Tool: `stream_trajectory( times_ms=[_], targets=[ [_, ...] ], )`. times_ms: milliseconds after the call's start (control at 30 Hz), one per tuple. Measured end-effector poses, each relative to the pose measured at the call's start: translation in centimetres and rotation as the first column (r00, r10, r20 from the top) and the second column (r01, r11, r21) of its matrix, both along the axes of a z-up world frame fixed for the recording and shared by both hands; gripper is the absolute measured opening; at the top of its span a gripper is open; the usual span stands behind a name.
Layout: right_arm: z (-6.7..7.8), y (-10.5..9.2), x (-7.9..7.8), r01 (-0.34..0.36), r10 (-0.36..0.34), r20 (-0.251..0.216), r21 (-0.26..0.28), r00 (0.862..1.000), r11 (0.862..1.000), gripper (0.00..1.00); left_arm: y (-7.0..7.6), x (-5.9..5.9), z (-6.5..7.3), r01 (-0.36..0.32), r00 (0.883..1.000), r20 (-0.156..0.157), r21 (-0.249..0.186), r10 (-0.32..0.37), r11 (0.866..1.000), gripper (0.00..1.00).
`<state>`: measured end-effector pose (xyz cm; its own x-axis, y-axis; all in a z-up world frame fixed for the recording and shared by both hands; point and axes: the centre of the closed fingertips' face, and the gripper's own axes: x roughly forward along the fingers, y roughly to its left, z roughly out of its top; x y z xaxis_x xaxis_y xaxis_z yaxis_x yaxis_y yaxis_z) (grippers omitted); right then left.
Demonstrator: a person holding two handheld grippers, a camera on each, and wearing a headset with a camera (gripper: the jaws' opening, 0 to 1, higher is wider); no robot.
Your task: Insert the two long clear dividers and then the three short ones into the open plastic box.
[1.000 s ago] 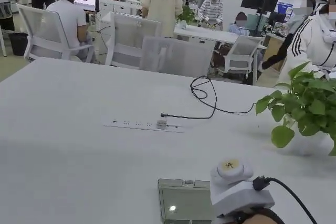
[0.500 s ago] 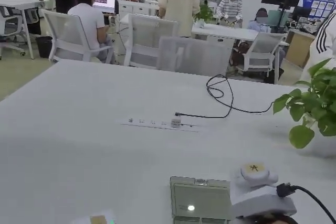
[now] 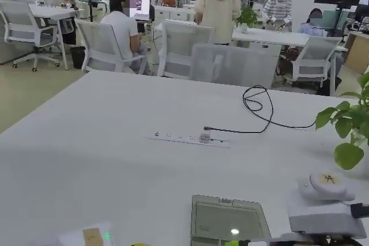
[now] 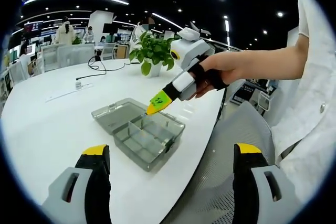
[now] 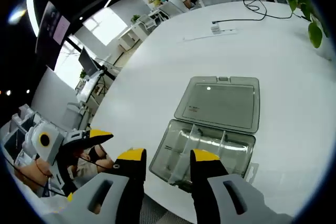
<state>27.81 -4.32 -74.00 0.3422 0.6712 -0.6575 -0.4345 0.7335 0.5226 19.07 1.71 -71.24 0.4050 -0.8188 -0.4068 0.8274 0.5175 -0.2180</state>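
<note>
The clear plastic box (image 5: 205,153) lies open on the white table, its lid (image 5: 218,103) folded flat behind it. Clear dividers stand inside, and I cannot count them. My right gripper (image 5: 168,158) hovers just above the box's near side, jaws a narrow gap apart with nothing seen between them. In the left gripper view it reaches in from the right, its yellow tip (image 4: 152,108) over the box (image 4: 139,132). My left gripper (image 4: 170,179) is held back off the table's edge, wide open and empty. The lid (image 3: 230,220) lies at the bottom of the head view.
A potted plant (image 3: 349,131) stands at the table's right side. A flush power strip (image 3: 190,138) and a looping black cable (image 3: 259,108) lie mid-table. White chairs and several people are beyond the far edge. A grey mesh chair (image 4: 210,182) is below the left gripper.
The head camera has swung left and up. Relative to the lid, the top of the right gripper sits further right. A bit of the left gripper has entered at the bottom left.
</note>
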Motion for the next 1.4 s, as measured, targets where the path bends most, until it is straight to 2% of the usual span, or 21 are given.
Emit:
stream_trajectory(
  times_ms=[167,233,433,533,667,767,833,867,900,933,967,1033,1067,1100,1133,1233,1267,1300,1333,1367,1400],
  targets=[
    [2.1,-0.7,-0.5,-0.061,0.060,0.044,0.029,0.997,0.998,0.43,0.2,-0.2,0.0,-0.034,0.999,0.005,0.005,0.034,0.999,1.00],
    [2.9,-1.1,-0.7,-0.103,0.100,0.086,0.040,0.991,0.994,0.45,0.3,-0.3,0.0,-0.042,0.999,0.007,0.012,0.042,0.999,1.00],
    [3.5,-3.7,-2.0,-0.199,0.195,0.117,0.015,0.974,0.980,0.53,0.6,-0.4,0.0,-0.063,0.998,0.015,0.019,0.063,0.998,1.00],
    [3.3,-5.5,-2.8,-0.304,0.312,0.164,-0.072,0.936,0.950,0.56,0.8,-0.4,0.0,-0.067,0.998,0.017,0.026,0.066,0.997,1.00],
    [2.4,-7.6,-3.9,-0.423,0.454,0.185,-0.182,0.872,0.887,0.66,0.9,-0.4,-0.1,-0.064,0.998,0.019,0.030,0.063,0.998,1.00],
    [1.7,-8.6,-4.6,-0.491,0.528,0.180,-0.213,0.830,0.845,0.66,1.1,-0.3,-0.3,-0.063,0.998,0.016,0.033,0.063,0.997,1.00],
    [0.9,-9.4,-4.8,-0.530,0.575,0.169,-0.250,0.800,0.810,0.67,1.2,-0.2,-0.3,-0.062,0.998,0.016,0.034,0.062,0.997,1.00],
    [0.4,-9.9,-4.9,-0.558,0.612,0.165,-0.279,0.774,0.781,0.67,1.2,-0.2,-0.3,-0.063,0.998,0.015,0.032,0.063,0.997,1.00],
    [0.2,-10.0,-5.0,-0.567,0.622,0.160,-0.287,0.767,0.772,0.68,1.2,-0.2,-0.3,-0.063,0.998,0.015,0.031,0.063,0.998,1.00],
    [-0.4,-10.4,-5.1,-0.591,0.652,0.154,-0.308,0.743,0.746,0.68,1.2,-0.1,-0.3,-0.062,0.998,0.014,0.031,0.062,0.998,1.00],
    [-0.7,-10.7,-5.2,-0.604,0.668,0.143,-0.321,0.730,0.730,0.68,1.3,-0.1,-0.4,-0.061,0.998,0.014,0.032,0.060,0.998,1.00],
    [-1.6,-11.2,-5.3,-0.645,0.719,0.126,-0.358,0.683,0.675,0.67,1.4,-0.1,-0.5,-0.059,0.998,0.012,0.037,0.059,0.998,1.00],
    [-2.2,-11.6,-5.4,-0.667,0.748,0.111,-0.383,0.654,0.639,0.67,1.4,-0.1,-0.5,-0.059,0.998,0.011,0.037,0.058,0.998,1.00],
    [-2.6,-11.9,-5.2,-0.677,0.765,0.105,-0.402,0.635,0.616,0.67,1.5,-0.1,-0.6,-0.059,0.998,0.010,0.035,0.059,0.998,1.00],
    [-3.2,-12.2,-5.2,-0.695,0.791,0.094,-0.422,0.605,0.582,0.67,1.5,0.0,-0.6,-0.059,0.998,0.011,0.032,0.059,0.998,1.00],
    [-4.8,-13.0,-4.6,-0.714,0.827,0.060,-0.471,0.559,0.517,0.65,1.7,0.0,-0.8,-0.060,0.998,0.009,0.035,0.059,0.998,1.00],
    [-5.3,-13.2,-4.4,-0.725,0.842,0.054,-0.482,0.536,0.492,0.64,1.7,0.1,-0.9,-0.060,0.998,0.008,0.037,0.059,0.998,1.00],
    [-6.1,-13.7,-4.3,-0.737,0.858,0.028,-0.498,0.513,0.457,0.62,1.8,0.1,-0.9,-0.060,0.998,0.007,0.038,0.059,0.997,1.00],
    [-6.7,-14.0,-4.1,-0.737,0.864,0.007,-0.518,0.504,0.434,0.60,1.9,0.1,-1.0,-0.061,0.998,0.006,0.037,0.060,0.997,1.00],
    [-7.4,-14.4,-3.8,-0.741,0.880,-0.011,-0.545,0.474,0.393,0.60,2.0,0.2,-1.1,-0.062,0.998,0.003,0.037,0.062,0.997,1.00],
    [-7.8,-14.4,-3.8,-0.751,0.894,-0.016,-0.549,0.447,0.366,0.60,2.0,0.1,-1.1,-0.062,0.998,0.003,0.038,0.062,0.997,1.00]
  ],
)
